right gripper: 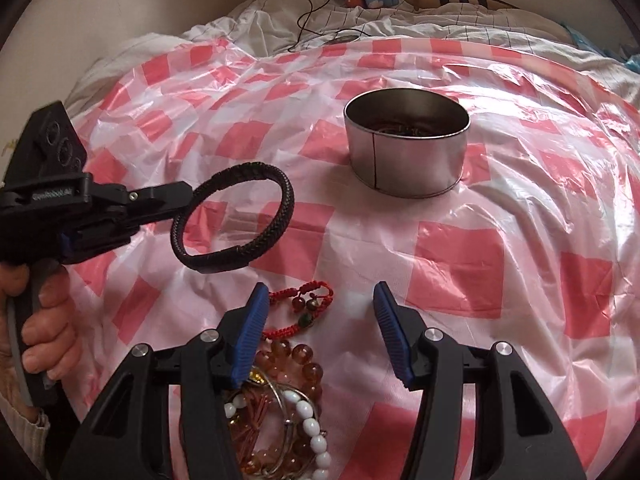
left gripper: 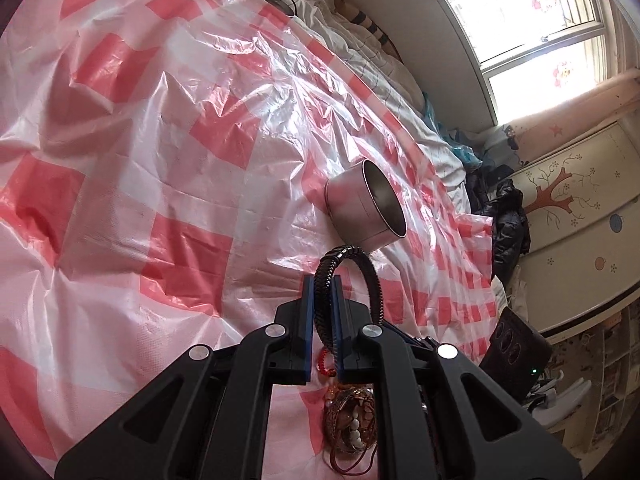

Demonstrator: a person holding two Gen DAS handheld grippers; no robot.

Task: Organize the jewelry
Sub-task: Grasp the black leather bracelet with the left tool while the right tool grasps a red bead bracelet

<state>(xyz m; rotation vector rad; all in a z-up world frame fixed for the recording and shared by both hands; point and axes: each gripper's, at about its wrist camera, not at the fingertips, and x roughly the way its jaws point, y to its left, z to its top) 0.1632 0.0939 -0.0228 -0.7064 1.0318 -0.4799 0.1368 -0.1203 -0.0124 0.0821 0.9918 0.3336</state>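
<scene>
My left gripper [left gripper: 323,292] is shut on a black braided bracelet [left gripper: 362,270] and holds it in the air above the sheet; in the right wrist view the bracelet [right gripper: 276,236] hangs from that gripper [right gripper: 182,196] at the left. A round metal tin [right gripper: 406,160] stands beyond it with some jewelry inside; it also shows in the left wrist view [left gripper: 352,204]. My right gripper [right gripper: 320,300] is open and empty over a pile of bead bracelets [right gripper: 296,396] and a red cord bracelet [right gripper: 308,304].
A crinkled red-and-white checked plastic sheet [right gripper: 500,264] covers the bed. White bedding [right gripper: 280,12] with a black cable lies at the far end. A wardrobe [left gripper: 580,216] and dark clothes [left gripper: 508,216] stand beside the bed.
</scene>
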